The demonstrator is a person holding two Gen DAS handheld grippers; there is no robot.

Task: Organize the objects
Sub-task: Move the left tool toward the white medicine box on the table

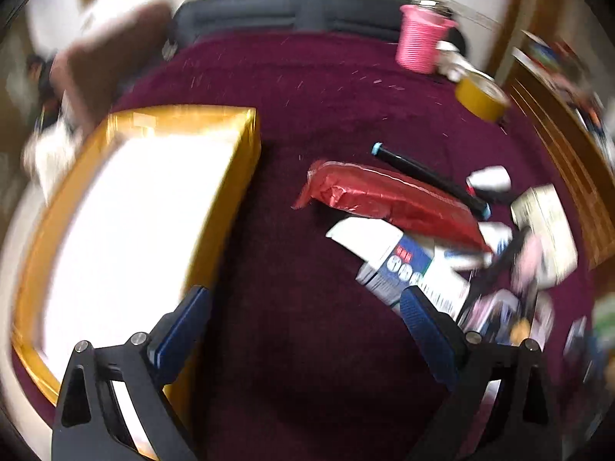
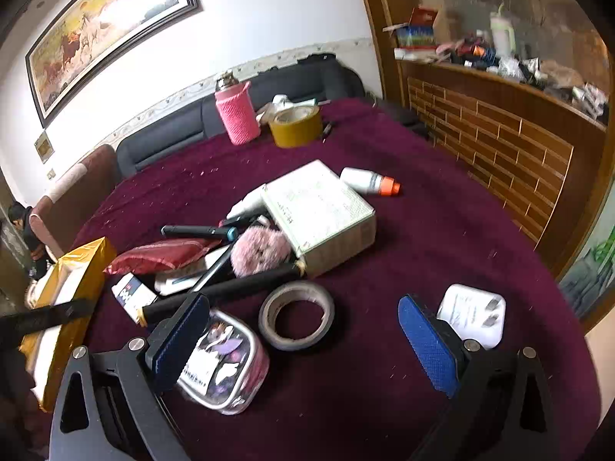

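A gold box [image 1: 215,207] with a white inside lies open on the maroon cloth at the left; it also shows in the right wrist view [image 2: 77,269]. My left gripper [image 1: 303,307] is open and empty beside it, over bare cloth. A red pouch [image 1: 384,196], a black pen [image 1: 423,173] and a blue-and-white carton [image 1: 399,261] lie to its right. My right gripper [image 2: 303,319] is open and empty above a grey tape roll [image 2: 296,317]. A clear case [image 2: 226,365] lies by its left finger, a white charger [image 2: 471,313] by its right.
A pink sleeved bottle [image 2: 236,113] and a yellow tape roll [image 2: 296,125] stand at the back. A large pale box [image 2: 323,211], a pink fluffy ball [image 2: 259,249], a black rod [image 2: 226,292] and a white bottle [image 2: 369,180] lie mid-table. A wooden counter [image 2: 499,146] is on the right.
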